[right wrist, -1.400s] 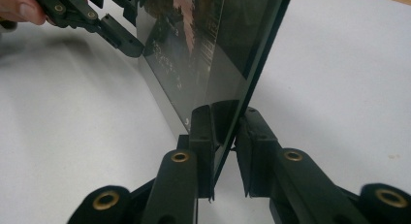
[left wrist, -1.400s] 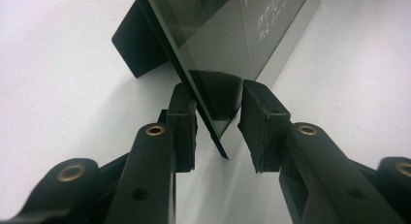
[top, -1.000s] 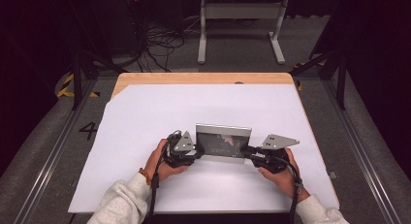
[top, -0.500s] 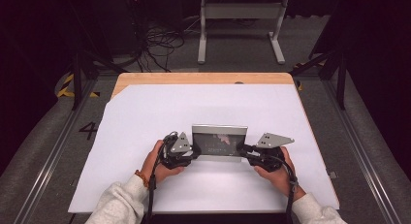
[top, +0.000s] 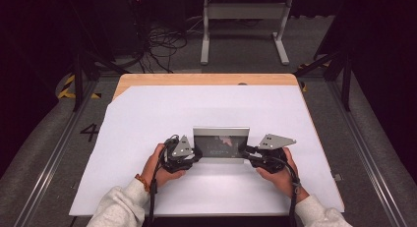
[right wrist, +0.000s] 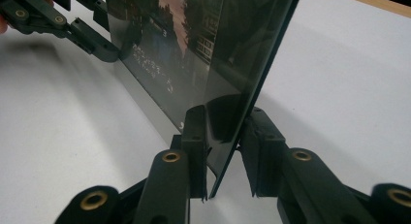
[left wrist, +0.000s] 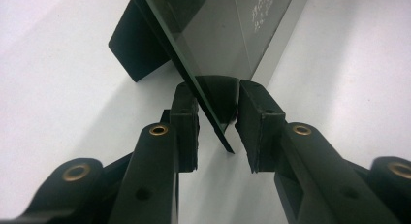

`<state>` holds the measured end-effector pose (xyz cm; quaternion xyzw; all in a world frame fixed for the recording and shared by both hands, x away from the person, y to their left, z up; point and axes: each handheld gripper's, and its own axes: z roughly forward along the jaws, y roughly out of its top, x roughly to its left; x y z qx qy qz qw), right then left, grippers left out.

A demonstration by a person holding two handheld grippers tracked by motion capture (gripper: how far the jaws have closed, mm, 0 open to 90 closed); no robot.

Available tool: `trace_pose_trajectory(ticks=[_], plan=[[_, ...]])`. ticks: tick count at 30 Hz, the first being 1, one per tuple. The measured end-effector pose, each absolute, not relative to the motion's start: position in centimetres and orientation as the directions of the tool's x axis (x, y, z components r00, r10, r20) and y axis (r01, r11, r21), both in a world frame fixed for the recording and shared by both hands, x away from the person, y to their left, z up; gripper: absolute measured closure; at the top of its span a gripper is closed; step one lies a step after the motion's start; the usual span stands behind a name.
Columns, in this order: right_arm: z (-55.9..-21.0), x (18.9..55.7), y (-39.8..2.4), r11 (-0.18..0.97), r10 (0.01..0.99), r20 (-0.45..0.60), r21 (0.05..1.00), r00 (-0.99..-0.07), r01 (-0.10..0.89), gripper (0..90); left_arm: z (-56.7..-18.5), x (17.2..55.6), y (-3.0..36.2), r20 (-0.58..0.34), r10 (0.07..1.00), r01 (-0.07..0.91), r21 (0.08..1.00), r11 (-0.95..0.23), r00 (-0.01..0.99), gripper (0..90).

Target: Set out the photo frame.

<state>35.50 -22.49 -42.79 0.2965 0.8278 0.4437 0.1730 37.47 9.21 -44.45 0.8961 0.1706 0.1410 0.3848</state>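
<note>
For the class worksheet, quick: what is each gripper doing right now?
Left gripper: around the picture frame's left edge; grip cannot be told.
Right gripper: around the frame's right edge; grip cannot be told.

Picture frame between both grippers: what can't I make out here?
- Picture frame: printed text too small in the high view, blurred in the right gripper view.
- Its top: cut off in both gripper views.
- Left gripper, right gripper: pad contact on the glass unclear.

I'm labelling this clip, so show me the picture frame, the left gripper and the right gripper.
picture frame [top: 221,143], high view, on its glass front.
left gripper [top: 195,155], high view, between its fingertips at the frame's left edge.
right gripper [top: 244,152], high view, between its fingertips at the frame's right edge.
</note>
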Motion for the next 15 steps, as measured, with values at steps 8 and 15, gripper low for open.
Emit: trace_pose_trajectory(ticks=[8, 15], plan=[[-43.03, 35.46, -22.24, 0.446, 0.644, -0.039, 0.831, -0.764, 0.334, 71.2, -44.71, 37.06, 9.68, 0.127, 0.428, 0.202, 0.739, -0.643, 0.895, 74.6], [-43.14, 35.42, -22.26, 0.452, 0.644, -0.042, 0.826, -0.764, 0.336, 71.4, -44.83, 36.88, 9.58, 0.138, 0.436, 0.197, 0.744, -0.638, 0.89, 74.1]])
